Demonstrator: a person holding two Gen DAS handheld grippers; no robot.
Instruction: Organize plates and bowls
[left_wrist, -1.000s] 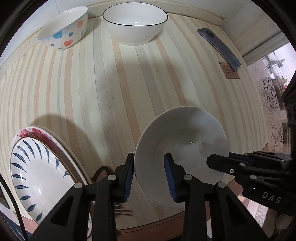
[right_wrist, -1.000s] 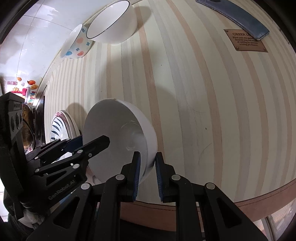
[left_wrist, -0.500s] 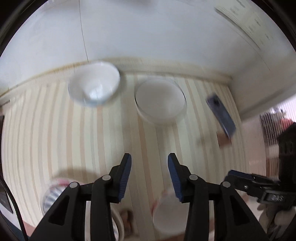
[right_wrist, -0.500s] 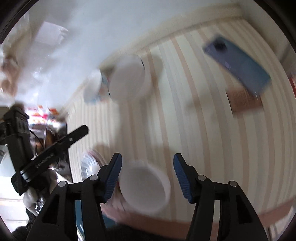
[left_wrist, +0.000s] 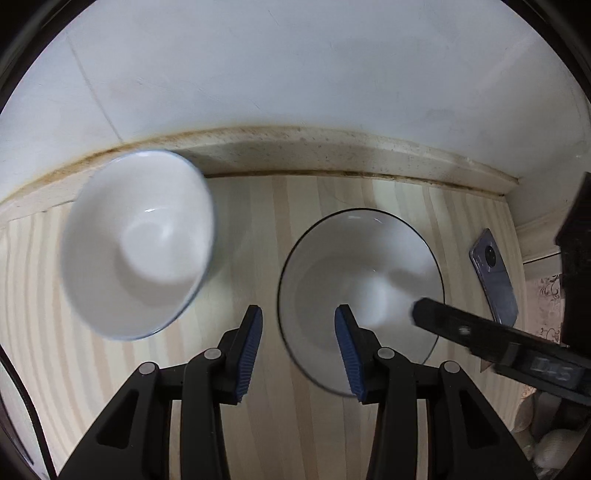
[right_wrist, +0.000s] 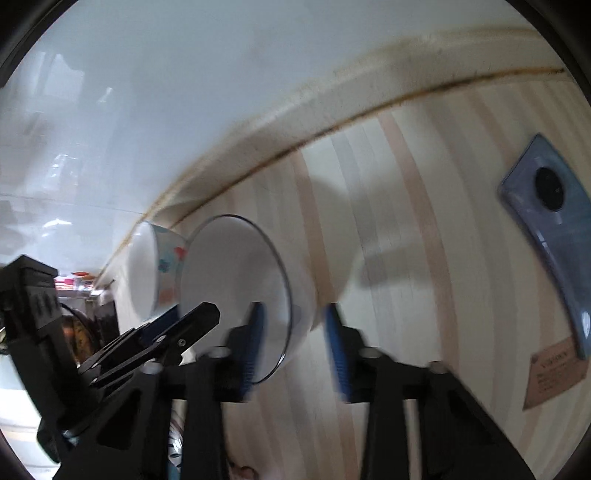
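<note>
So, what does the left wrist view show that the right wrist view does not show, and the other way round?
Only the left wrist view shows the inside of the patterned bowl and the full rim of the black-rimmed bowl.

Only the right wrist view shows the patterned bowl's coloured dots outside and a small brown card.

Both show the two bowls side by side near the wall, the phone on the striped table, and both tools, left tool and right tool, open.
</note>
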